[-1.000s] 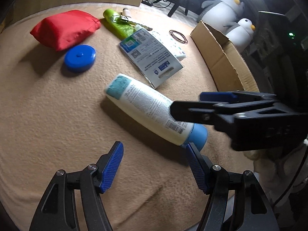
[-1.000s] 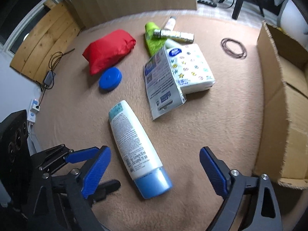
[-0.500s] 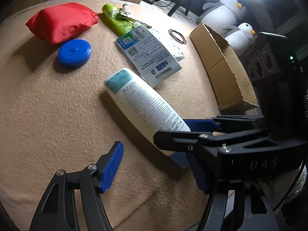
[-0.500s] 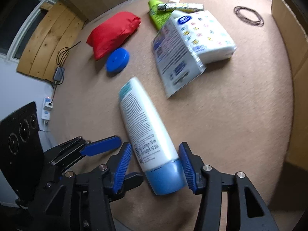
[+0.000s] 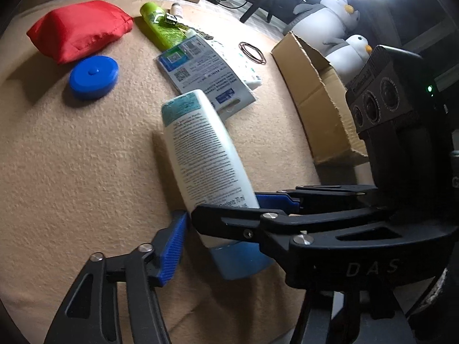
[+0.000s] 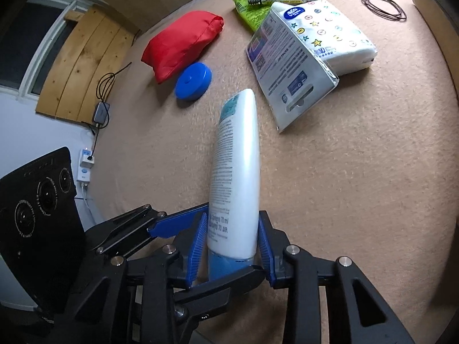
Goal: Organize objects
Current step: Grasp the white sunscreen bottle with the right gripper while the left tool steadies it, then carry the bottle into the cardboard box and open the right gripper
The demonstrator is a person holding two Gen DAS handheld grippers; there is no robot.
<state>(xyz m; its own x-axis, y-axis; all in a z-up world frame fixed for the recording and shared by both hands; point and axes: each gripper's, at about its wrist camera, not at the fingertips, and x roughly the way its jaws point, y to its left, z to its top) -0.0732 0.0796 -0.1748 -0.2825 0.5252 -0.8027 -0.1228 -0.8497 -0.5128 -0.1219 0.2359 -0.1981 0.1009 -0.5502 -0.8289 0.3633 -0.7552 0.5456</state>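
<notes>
A white tube with a blue cap (image 6: pixel 235 172) is held at its cap end between the pads of my right gripper (image 6: pixel 232 248), tilted up off the beige blanket. It also shows in the left wrist view (image 5: pixel 206 154), where the right gripper (image 5: pixel 252 206) crosses in front of it. My left gripper (image 5: pixel 229 246) is open around the cap end; only its left pad (image 5: pixel 172 249) shows, the other is hidden behind the right gripper.
A red pouch (image 6: pixel 183 43), a blue round lid (image 6: pixel 193 80), a flat packet (image 6: pixel 289 68), a tissue pack (image 6: pixel 330 34) and a green tube (image 6: pixel 249 5) lie further back. An open cardboard box (image 5: pixel 318 100) stands at the right. A black hair tie (image 6: pixel 384 5) lies near it.
My right gripper has closed on the tube's cap end and lifted and turned it. The left gripper has moved in closer to the cap.
</notes>
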